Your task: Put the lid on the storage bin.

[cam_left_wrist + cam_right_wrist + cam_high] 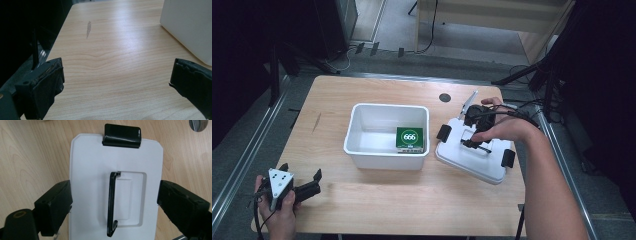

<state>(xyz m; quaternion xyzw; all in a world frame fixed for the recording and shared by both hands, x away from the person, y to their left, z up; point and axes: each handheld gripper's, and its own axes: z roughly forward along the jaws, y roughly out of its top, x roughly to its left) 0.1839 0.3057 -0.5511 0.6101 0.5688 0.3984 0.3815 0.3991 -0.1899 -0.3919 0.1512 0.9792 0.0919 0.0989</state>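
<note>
From above, a white lid (472, 155) lies flat on the wooden table (377, 200), just beside the white tub (387, 135) at the tub's 3 o'clock, with black clips at its 9 o'clock and 4 o'clock ends. The right gripper (474, 142) hangs over the lid's middle, held by the right hand (504, 127), its jaws reaching down at the black handle (477, 146). A green box (410, 138) rests inside the tub against its 3 o'clock wall. The left gripper (299, 182) sits in the left hand (277, 212) at the table's 7 o'clock corner, well apart from the tub, its jaws spread with nothing between them. In the left gripper view, the two black jaws stand wide apart over bare wood, and the tub's white wall (190, 27) shows at 2 o'clock. In the right gripper view, the lid (90, 157) runs from 6 o'clock up to 12, where one black clip (122, 135) caps its end; the handle (111, 205) stands in its sunken middle. The jaws straddle the lid's long edges, spread wide, one at 8 o'clock and one at 4 o'clock; whether the pads press on the edges I cannot tell.
</note>
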